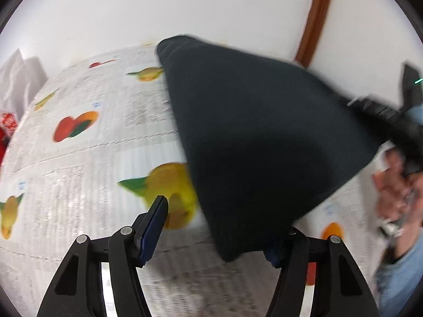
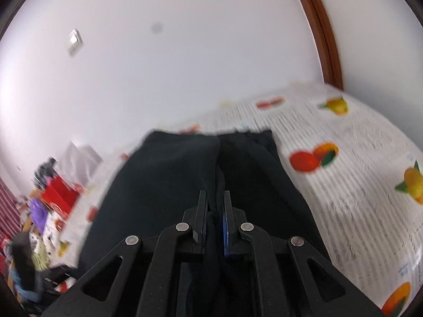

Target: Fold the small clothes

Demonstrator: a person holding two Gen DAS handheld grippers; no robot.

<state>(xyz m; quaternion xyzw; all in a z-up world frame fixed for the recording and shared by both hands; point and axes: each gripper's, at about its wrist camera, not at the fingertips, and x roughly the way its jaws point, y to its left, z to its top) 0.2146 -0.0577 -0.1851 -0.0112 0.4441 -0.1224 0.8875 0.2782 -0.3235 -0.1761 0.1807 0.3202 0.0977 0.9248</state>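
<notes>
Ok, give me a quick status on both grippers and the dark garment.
Right gripper shut on dark knit garment, lifting it off the fruit-print tablecloth. Left gripper open, cloth draped over one finger. Nothing in the way.

A plain white wall (image 2: 164, 74) rises behind the table, with a brown wooden door frame (image 2: 321, 34) at its right and a small white switch plate (image 2: 74, 41) higher up. The table's fruit-printed cloth (image 2: 351, 185) runs to the far edge, and blurred clutter (image 2: 53, 192) is piled beyond its left edge.
</notes>
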